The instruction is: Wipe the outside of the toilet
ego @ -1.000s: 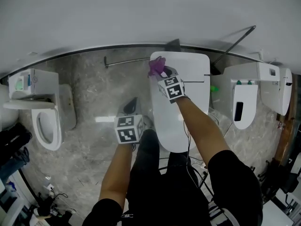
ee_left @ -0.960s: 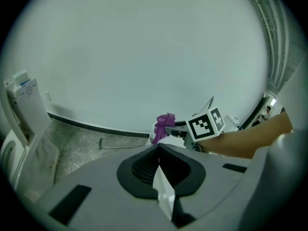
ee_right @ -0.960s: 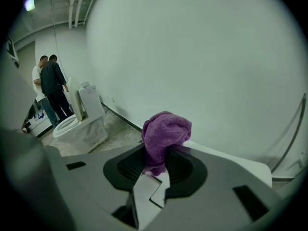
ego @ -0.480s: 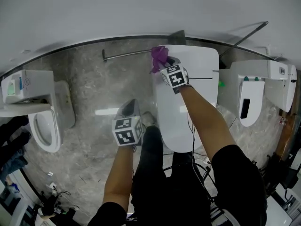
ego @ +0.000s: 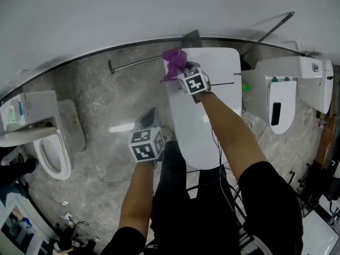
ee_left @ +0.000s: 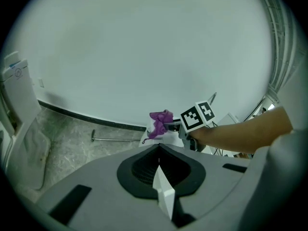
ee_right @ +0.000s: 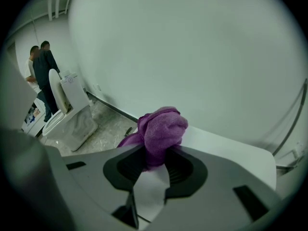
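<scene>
Gripping the bunched purple microfibre cloth (ego: pixel 172 62) in the right gripper (ego: pixel 182 71) at the far left corner of the white glossy toilet (ego: pixel 204 134), left gripper (ego: pixel 148 118) closed and empty; may slide off the smooth edge.

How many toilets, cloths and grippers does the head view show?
Toilets: 3 (left toilet, middle toilet, right toilet)
Purple cloth: 1
Grippers: 2 (left gripper, right gripper)
Total: 6
The white unit at far right is unclear, not counted.
</scene>
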`<action>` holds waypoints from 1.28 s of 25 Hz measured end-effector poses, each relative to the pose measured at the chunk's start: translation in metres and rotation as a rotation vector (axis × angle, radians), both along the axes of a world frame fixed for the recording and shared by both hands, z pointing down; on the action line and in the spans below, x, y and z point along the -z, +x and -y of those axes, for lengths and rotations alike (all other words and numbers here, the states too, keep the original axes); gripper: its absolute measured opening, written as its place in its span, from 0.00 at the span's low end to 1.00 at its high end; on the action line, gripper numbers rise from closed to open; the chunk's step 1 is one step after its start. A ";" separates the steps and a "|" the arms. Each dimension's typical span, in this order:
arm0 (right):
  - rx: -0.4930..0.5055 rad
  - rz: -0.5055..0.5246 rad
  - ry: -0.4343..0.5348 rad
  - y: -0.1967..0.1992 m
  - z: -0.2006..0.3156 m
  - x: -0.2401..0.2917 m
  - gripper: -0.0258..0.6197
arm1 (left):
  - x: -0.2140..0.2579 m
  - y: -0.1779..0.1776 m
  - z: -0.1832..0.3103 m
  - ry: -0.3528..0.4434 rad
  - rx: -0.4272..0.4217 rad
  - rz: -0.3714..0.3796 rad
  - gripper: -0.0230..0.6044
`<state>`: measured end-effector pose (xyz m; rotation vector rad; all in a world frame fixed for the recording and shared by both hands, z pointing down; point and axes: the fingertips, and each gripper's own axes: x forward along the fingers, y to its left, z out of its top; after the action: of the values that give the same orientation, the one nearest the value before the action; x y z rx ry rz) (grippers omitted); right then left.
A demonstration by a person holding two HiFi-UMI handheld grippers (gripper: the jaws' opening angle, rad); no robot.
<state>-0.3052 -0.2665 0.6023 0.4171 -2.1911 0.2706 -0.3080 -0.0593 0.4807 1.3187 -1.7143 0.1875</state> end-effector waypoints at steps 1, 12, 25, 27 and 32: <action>-0.001 0.000 0.002 0.003 0.003 0.000 0.22 | 0.001 0.003 0.004 0.002 -0.010 0.001 0.05; -0.102 0.000 0.013 0.061 0.047 -0.005 0.22 | -0.008 0.039 0.019 -0.024 -0.078 0.017 0.05; -0.156 0.004 -0.004 0.137 0.095 -0.008 0.22 | -0.012 0.111 0.055 -0.044 -0.131 0.014 0.05; -0.151 0.002 -0.009 0.148 0.101 -0.009 0.22 | -0.011 0.120 0.061 -0.050 -0.135 0.019 0.05; -0.141 -0.015 -0.005 0.174 0.122 -0.010 0.22 | -0.013 0.143 0.080 -0.063 -0.146 0.024 0.05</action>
<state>-0.1313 -0.3883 0.6122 0.5699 -2.1491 0.3477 -0.1652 -0.1394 0.4934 1.3999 -1.6192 0.3396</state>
